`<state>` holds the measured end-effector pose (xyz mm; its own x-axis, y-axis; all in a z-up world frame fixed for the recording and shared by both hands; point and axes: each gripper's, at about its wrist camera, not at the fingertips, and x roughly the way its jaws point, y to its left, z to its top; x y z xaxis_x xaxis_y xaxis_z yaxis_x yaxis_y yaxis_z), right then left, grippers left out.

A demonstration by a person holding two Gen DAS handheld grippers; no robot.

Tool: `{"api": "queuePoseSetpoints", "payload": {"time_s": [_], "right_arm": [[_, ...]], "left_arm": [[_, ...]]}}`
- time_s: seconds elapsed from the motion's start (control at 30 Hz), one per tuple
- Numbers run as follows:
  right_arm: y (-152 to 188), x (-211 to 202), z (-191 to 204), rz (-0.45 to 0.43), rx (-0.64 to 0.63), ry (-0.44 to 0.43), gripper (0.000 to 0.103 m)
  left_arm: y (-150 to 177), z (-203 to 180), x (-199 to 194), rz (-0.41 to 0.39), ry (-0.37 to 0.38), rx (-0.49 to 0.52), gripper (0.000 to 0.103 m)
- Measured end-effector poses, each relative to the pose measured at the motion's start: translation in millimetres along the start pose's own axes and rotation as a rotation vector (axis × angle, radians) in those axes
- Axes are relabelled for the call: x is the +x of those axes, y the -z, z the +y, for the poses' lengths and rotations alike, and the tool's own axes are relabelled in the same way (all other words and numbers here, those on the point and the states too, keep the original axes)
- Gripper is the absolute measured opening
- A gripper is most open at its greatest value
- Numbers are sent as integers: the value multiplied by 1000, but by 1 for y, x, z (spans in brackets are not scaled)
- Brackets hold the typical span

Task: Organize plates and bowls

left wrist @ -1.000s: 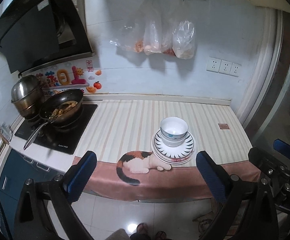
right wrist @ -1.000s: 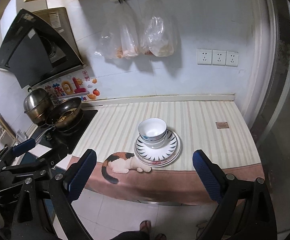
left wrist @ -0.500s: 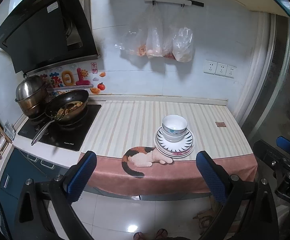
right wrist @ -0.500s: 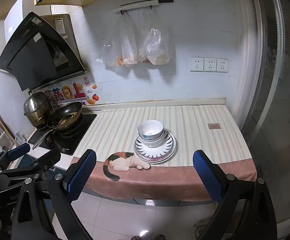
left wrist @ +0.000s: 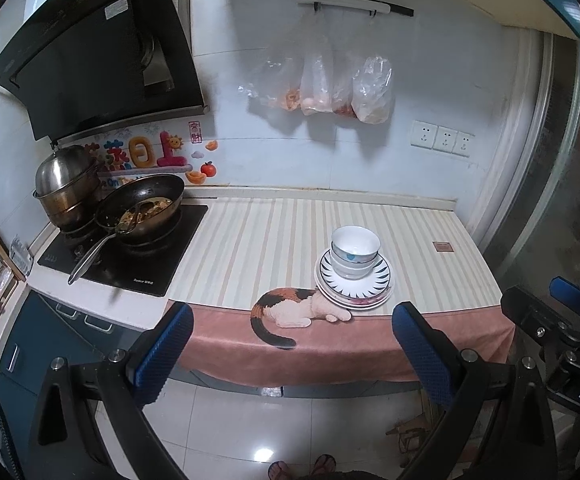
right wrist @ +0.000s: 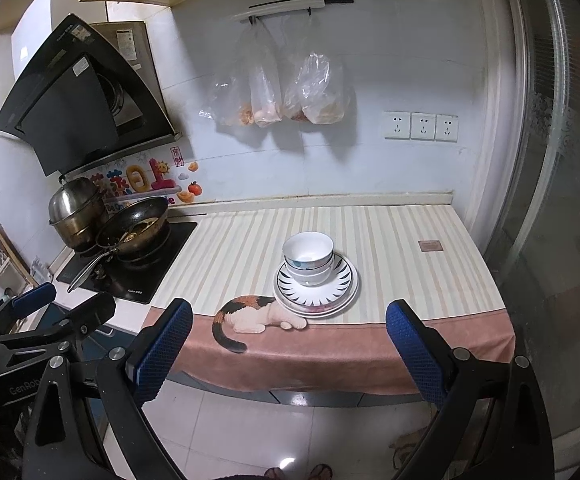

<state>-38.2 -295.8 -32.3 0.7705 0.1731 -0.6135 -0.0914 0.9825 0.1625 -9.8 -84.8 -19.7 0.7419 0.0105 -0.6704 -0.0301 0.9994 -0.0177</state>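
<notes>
White bowls (left wrist: 354, 251) are nested on a stack of plates (left wrist: 382, 280) with a black-and-white rim, on the striped counter near its front edge; the bowls (right wrist: 308, 257) and plates (right wrist: 344, 280) also show in the right wrist view. My left gripper (left wrist: 292, 350) is open and empty, well back from the counter over the floor. My right gripper (right wrist: 290, 350) is open and empty too, equally far back. Each gripper shows at the edge of the other's view.
A wok with food (left wrist: 141, 208) and a steel pot (left wrist: 67, 184) sit on the black cooktop (left wrist: 129, 256) at the left. A pink cat-print cloth (left wrist: 330, 340) hangs over the counter's front edge. Plastic bags (left wrist: 330, 88) hang on the wall. Glass door (right wrist: 562, 200) at right.
Both grippers have drawn back and up from the counter, so the stack of bowls and plates looks smaller and more floor shows. The stack has not moved.
</notes>
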Motion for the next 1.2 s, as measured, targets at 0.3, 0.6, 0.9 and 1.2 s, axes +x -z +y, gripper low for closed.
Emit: {"api": "queuePoseSetpoints", "payload": {"time_s": [0.3,0.6,0.9,1.2], "right_arm": [[2,2,3,7,-3,0,99],[4,12,-3,31,2,7,100],[2,15,-13,33,9,22,100],[4,16,-16,36,8,30,100]], "left_arm": [[2,6,0,5,1,-6,102],[4,1,3,20,2,-5,102],[5,-3,6,25,12,-7,102],[4,-4,6,26,15,-11,102]]}}
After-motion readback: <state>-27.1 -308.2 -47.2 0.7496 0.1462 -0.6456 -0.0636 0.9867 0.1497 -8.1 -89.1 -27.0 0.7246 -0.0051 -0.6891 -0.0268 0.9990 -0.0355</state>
